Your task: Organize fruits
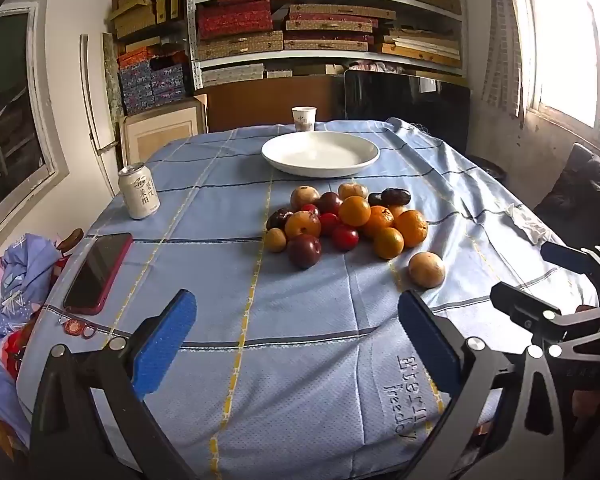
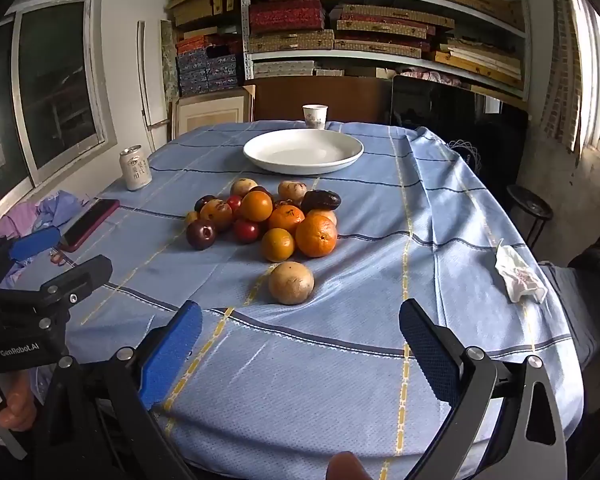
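Fruits [image 1: 342,222] lie heaped at the middle of a table draped in a blue checked tablecloth [image 1: 300,360], none of them yet sorted: the white plate [image 1: 320,154] just beyond the heap stands bare. Largest to smallest, the scene runs from the cloth-covered table, to the plate, to the pile of oranges [image 2: 315,235], dark red plums [image 2: 201,234], small red fruits and brown dates [image 2: 321,200], to one tan round fruit [image 2: 291,282] lying apart on the near side of the pile.

Both claws hang over the near edge of the table, tilted down toward the cloth. The left gripper [image 1: 296,336] is spread wide with nothing between its blue pads; the right gripper [image 2: 300,344] is likewise released and empty, and sits beside the left.

By the look of it the work stands at its very start, at the reach for a first fruit. The lone tan fruit lies nearest the right gripper and clear of its neighbours, so it seems the easiest pick: the claw would need to go forward, straddle it, and close gently, since a round fruit may roll on the loose cloth.

A drinks can [image 1: 139,191], a phone in a red case [image 1: 99,272], a paper cup [image 1: 304,118] and a crumpled tissue [image 2: 520,276] lie away from the heap.
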Motion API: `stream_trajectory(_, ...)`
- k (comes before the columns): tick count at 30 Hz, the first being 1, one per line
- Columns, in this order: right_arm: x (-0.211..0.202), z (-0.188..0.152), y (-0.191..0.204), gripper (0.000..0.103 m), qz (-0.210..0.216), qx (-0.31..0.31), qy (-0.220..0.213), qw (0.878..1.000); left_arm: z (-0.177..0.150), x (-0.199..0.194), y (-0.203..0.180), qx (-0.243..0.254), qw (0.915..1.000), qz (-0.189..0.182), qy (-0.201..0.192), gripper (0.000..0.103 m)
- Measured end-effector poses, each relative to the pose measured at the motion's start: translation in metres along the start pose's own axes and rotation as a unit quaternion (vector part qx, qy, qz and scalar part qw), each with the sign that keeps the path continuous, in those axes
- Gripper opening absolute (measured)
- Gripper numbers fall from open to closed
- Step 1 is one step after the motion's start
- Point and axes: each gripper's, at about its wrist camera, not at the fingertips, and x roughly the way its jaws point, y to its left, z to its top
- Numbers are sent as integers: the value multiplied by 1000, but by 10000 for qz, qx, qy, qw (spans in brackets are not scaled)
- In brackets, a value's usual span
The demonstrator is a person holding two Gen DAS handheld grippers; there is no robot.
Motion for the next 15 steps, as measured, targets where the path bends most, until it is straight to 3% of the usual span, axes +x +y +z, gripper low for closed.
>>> stream_trajectory(5, -8, -7, -17, 100, 268, 201, -9, 9994, -2, -1, 2, -4, 10000, 40, 1, 99)
stream_trajectory(7, 3, 1, 0, 100, 53, 12, 139, 9999, -4, 0, 0, -15, 10000, 49, 3, 99)
stream_trajectory(15, 3, 0, 0, 100, 74, 43, 160, 9998, -4, 0, 11, -84, 9999, 6, 78, 99)
